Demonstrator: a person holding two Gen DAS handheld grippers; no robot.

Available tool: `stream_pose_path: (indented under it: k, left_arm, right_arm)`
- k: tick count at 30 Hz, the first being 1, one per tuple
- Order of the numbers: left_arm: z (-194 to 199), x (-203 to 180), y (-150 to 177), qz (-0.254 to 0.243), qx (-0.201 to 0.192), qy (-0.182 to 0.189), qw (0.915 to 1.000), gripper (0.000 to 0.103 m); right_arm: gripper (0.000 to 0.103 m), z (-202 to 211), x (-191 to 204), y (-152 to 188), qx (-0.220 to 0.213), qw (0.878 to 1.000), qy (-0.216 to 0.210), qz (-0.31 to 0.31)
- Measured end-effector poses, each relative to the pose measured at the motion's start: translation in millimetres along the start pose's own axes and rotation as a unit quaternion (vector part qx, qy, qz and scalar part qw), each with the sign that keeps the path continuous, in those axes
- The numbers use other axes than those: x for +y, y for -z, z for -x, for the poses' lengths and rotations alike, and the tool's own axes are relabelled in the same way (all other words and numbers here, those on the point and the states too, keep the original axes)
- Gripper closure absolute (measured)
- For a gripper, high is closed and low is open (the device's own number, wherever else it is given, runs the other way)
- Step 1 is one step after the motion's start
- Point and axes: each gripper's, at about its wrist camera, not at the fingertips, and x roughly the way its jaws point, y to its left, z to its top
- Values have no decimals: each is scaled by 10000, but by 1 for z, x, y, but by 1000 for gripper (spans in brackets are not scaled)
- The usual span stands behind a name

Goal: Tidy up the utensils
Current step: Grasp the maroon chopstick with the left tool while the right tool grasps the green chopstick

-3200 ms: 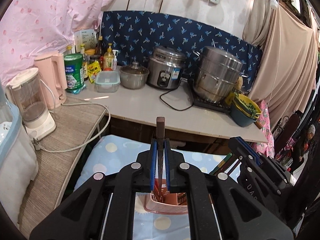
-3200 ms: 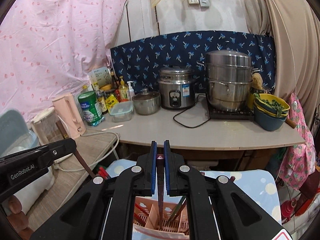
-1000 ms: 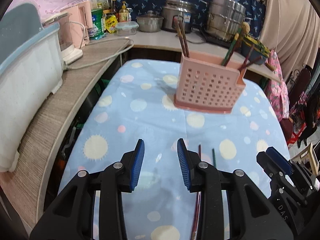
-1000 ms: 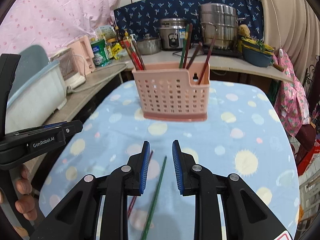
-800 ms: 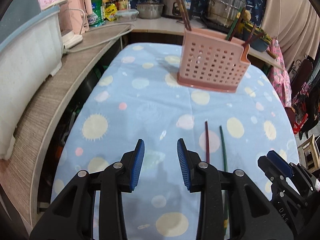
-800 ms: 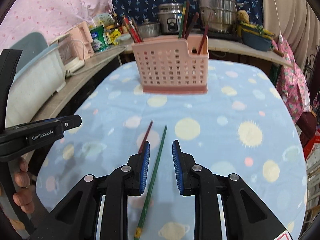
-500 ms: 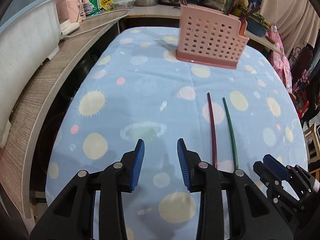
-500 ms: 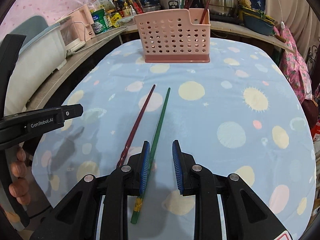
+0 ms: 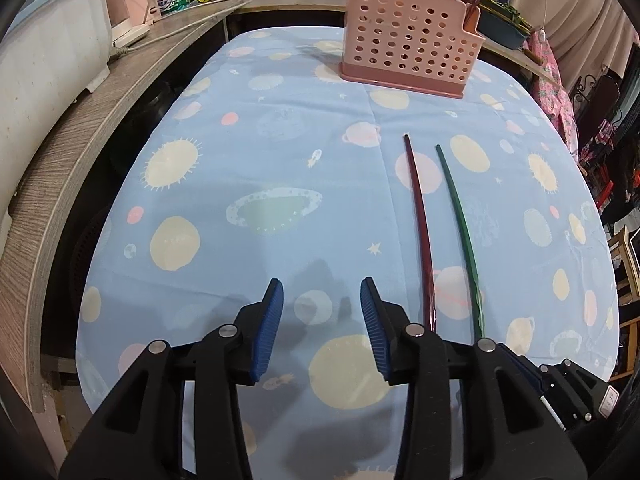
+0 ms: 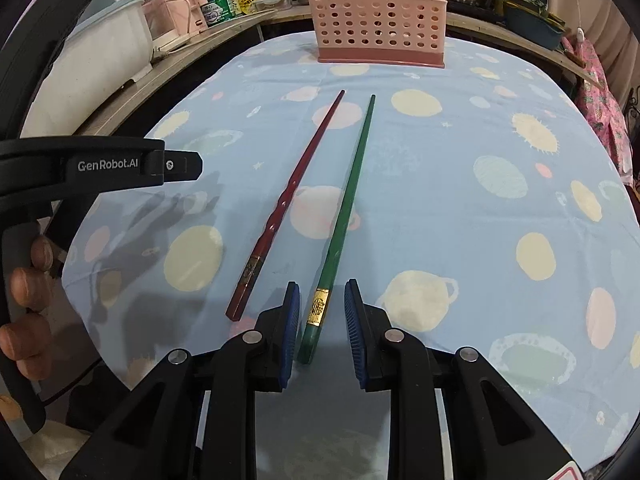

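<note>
A red chopstick and a green chopstick lie side by side on the blue planet-print tablecloth, tips toward a pink perforated utensil holder at the far end with several chopsticks in it. My right gripper is open, its fingers either side of the green chopstick's thick gold-banded end, not gripping. My left gripper is open and empty, left of the red chopstick and green chopstick. The holder stands far ahead.
A wooden counter runs along the table's left with a white tub, a pink kettle and jars. Pots and a bowl stand behind the holder. The left gripper's body sits left in the right wrist view.
Both grippers have let go of chopsticks at the holder, opened, and pulled back and down to the table's near end. The right gripper now straddles the green chopstick's end.
</note>
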Motion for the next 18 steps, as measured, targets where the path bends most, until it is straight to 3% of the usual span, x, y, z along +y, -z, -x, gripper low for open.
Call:
stream_pose_path:
  k: [3,8,18]
  left_arm:
    - [1,-2,3,-15,14,8,10000,61]
    - [1,-8,10,-103,41,42,9999,58]
    - [-2,-25,23,-285,188,276,9990,44]
  right_arm:
    - [81,0,3,3,-18,9999,98,113]
    - [94,0,-3,3,-31,9999,142,71]
    - [96,2,-24,-1,-68,9994,310,-145]
